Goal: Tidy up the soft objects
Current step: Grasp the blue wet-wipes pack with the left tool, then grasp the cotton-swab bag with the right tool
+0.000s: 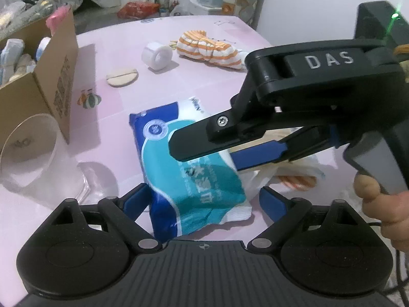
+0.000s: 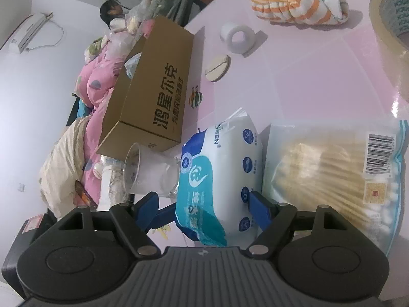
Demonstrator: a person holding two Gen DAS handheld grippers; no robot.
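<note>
Left wrist view: the left gripper (image 1: 203,199) stood released, its blue pads wide on either side of the near end of the wipes pack (image 1: 189,168), touching nothing. The right gripper (image 1: 204,151) reached in from the right edge and was clamped on the pack, which hung over the middle of the pink tabletop (image 1: 204,41). The cardboard box (image 1: 51,76) of soft things sat at the left edge, a clear cup (image 1: 33,151) lying beside it.

Right wrist view: the right gripper (image 2: 204,204) pinched the wipes pack (image 2: 219,176) across its narrow width, the pads pressing its sides. The pack looked soft, plump and slick in its plastic film, probably moderately heavy, so a hold across the middle seemed safest. A bag of cotton swabs (image 2: 332,174) lay just beside it, towards the right edge, the cardboard box (image 2: 153,94) near the left edge
</note>
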